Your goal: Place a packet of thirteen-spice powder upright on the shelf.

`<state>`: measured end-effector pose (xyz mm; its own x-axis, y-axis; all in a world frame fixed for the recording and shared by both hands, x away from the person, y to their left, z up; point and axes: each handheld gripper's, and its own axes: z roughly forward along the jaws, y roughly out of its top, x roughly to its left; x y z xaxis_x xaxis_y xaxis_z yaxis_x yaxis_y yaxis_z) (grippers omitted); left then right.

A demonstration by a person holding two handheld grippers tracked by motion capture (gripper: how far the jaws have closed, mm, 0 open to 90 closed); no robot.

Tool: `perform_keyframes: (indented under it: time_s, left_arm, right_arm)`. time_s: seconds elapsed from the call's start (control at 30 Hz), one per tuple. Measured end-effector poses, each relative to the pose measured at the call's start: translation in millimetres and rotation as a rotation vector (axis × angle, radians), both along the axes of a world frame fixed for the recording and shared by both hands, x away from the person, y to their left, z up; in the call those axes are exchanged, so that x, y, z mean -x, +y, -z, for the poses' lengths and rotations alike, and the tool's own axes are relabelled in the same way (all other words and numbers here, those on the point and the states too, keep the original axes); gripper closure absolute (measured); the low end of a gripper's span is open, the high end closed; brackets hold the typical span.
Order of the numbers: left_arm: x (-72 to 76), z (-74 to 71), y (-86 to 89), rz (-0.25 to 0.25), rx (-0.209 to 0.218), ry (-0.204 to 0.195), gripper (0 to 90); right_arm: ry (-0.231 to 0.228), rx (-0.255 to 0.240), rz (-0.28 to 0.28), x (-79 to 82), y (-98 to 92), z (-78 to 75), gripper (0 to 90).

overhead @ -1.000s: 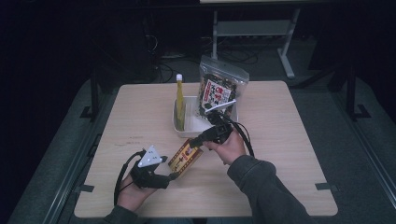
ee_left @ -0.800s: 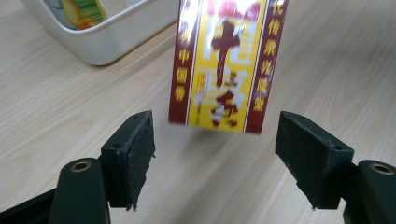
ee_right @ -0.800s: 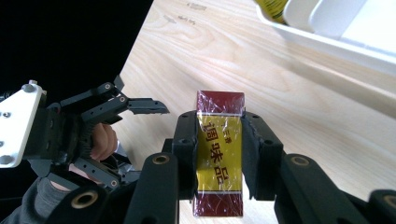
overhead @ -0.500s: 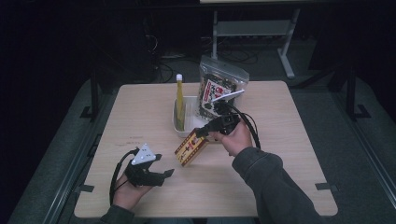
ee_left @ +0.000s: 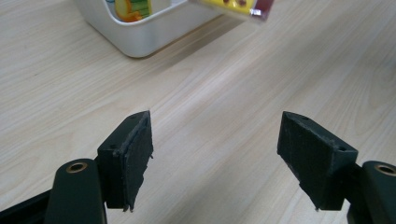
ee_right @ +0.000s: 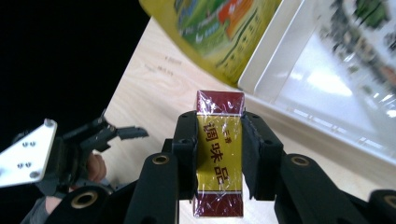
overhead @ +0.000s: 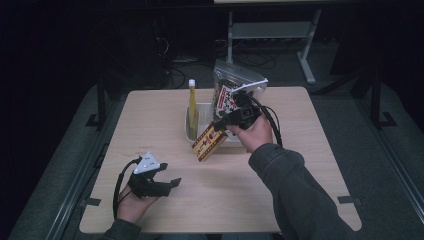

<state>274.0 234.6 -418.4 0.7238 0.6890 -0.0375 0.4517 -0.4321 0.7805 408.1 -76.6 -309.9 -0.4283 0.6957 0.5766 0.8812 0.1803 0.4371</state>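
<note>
Above the table, right hand-held gripper [overhead: 218, 126] clenching seasoning box [overhead: 209, 142] across its width, long axis tilted toward left hand-held gripper [overhead: 170, 175], released.

One box [overhead: 209, 141], one bottle [overhead: 192, 102], one bag [overhead: 227, 90], one tub [overhead: 204, 107].

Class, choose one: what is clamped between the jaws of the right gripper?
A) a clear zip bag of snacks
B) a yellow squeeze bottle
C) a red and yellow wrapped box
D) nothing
C: in the right gripper view the jaws of the right gripper press on both sides of the red and yellow wrapped box.
</note>
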Motion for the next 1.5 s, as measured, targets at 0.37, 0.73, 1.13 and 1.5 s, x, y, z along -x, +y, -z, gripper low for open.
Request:
perform_keyframes:
  time_s: [0.37,0.73,1.13,1.5]
  left_arm:
    - [-4.3,1.6,13.3,-0.033,0.040,0.015,25.8]
    - [-5.1,1.1,18.4,-0.047,0.048,0.016,25.8]
    - [-6.2,1.1,21.4,-0.054,0.055,0.013,25.9]
    - [-6.6,0.1,22.1,-0.051,0.062,0.011,26.1]
  right_arm:
    - [-0.041,0.048,0.094,-24.8,3.5,-20.2,68.2]
    - [-0.047,0.078,0.180,-48.1,11.2,-21.4,68.2]
    - [-0.049,0.117,0.283,-66.5,20.2,-20.2,68.2]
    - [-0.044,0.120,0.338,-77.9,29.4,-10.9,68.2]
